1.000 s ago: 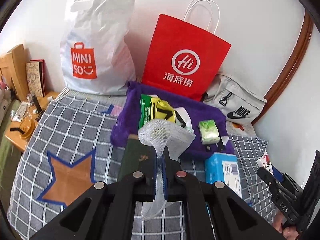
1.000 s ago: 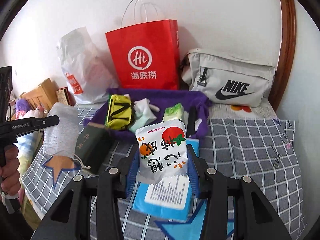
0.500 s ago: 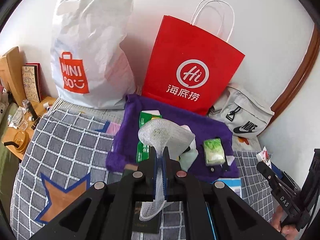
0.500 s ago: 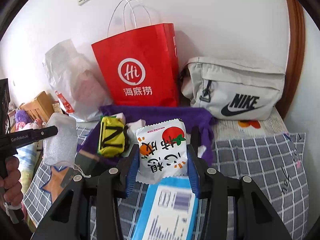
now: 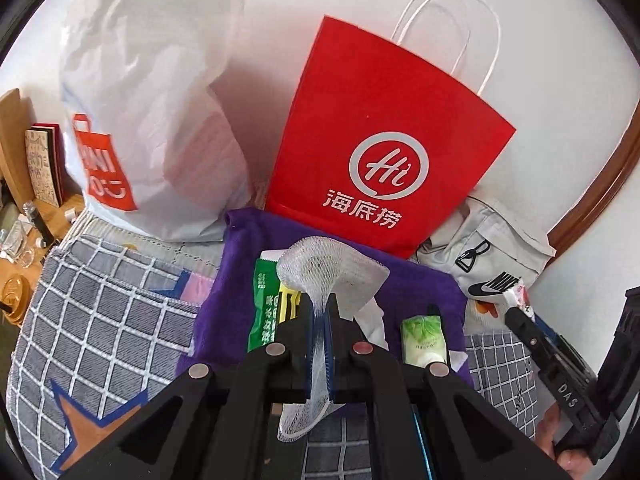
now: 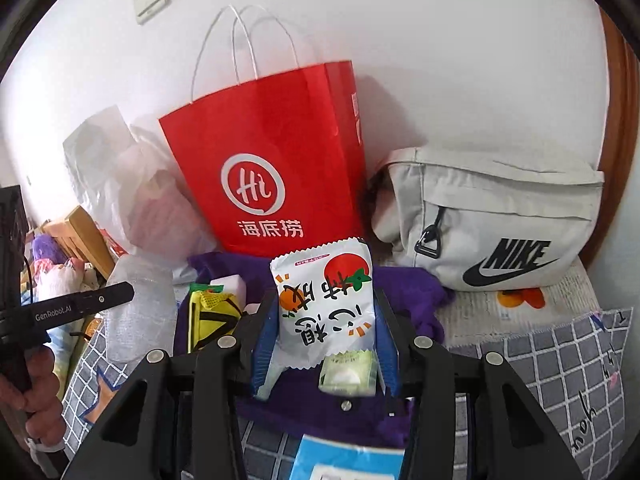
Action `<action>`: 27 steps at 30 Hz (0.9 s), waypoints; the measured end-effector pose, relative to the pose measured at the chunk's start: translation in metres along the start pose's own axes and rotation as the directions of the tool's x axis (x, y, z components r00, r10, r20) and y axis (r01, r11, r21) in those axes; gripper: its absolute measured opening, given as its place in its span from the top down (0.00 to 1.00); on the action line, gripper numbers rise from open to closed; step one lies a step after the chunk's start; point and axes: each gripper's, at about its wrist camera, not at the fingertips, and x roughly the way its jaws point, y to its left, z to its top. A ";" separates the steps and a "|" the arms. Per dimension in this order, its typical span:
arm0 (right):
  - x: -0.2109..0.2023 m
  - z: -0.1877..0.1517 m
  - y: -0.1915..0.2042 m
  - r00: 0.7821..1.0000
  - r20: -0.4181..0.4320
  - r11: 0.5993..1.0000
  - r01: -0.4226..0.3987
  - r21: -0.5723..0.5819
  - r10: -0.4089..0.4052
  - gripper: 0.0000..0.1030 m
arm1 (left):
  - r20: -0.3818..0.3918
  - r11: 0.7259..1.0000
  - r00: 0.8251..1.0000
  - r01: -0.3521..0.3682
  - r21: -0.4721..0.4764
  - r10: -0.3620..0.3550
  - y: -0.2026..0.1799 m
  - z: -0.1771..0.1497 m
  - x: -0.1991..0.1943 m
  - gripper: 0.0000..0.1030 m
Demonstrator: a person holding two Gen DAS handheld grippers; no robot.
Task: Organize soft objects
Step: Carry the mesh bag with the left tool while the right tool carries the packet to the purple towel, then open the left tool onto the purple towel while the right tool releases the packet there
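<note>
My left gripper [image 5: 319,312] is shut on a white mesh net [image 5: 328,272], which fans out above the jaws and hangs below them. My right gripper [image 6: 326,320] is shut on a white snack packet [image 6: 324,292] with a red and orange fruit print, held upright. Both hover over a purple cloth [image 5: 420,288] on the bed, which carries a green packet [image 5: 264,308], a yellow pouch [image 6: 210,316] and a green tissue pack [image 5: 422,338]. A red paper bag [image 5: 384,152] stands just behind the cloth.
A white plastic shopping bag [image 5: 160,100] leans on the wall left of the red bag, and a grey sling bag [image 6: 500,220] lies to its right. A blue box [image 6: 344,464] sits under my right gripper. A wooden bedside table [image 5: 24,240] is at far left.
Both grippers have moved forward over the checked bedding toward the bags at the wall, and now hang above the purple cloth. Each keeps its grip unchanged.
</note>
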 end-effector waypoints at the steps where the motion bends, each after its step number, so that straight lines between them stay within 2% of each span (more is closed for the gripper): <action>1: 0.005 0.000 -0.001 1.000 -0.007 1.000 0.000 -0.001 0.000 0.57 | -0.006 1.000 1.000 0.001 0.004 -0.001 -0.001 0.002 0.004 0.95; 7: 0.038 -0.005 -0.019 0.998 -0.055 0.999 0.015 0.028 -0.014 0.57 | -0.016 1.000 1.000 0.021 0.013 -0.021 -0.008 0.010 0.025 0.95; 9: 0.053 -0.008 -0.025 0.993 -0.116 0.999 0.023 0.043 -0.018 0.57 | -0.028 0.999 0.999 0.031 0.009 -0.031 -0.010 0.010 0.034 0.95; 14: 0.074 -0.019 -0.027 0.985 -0.174 0.999 0.023 0.029 -0.018 0.57 | -0.057 0.999 0.998 0.038 0.008 -0.037 -0.014 0.010 0.060 0.95; 16: 0.081 -0.022 -0.029 0.982 -0.185 0.999 0.030 0.030 -0.024 0.57 | -0.068 0.998 0.996 0.058 0.005 -0.057 -0.013 0.007 0.069 0.95; 27: 0.111 -0.035 -0.033 0.966 -0.255 0.998 0.043 0.036 -0.032 0.57 | -0.120 0.997 0.990 0.072 0.002 -0.071 -0.010 0.006 0.093 0.95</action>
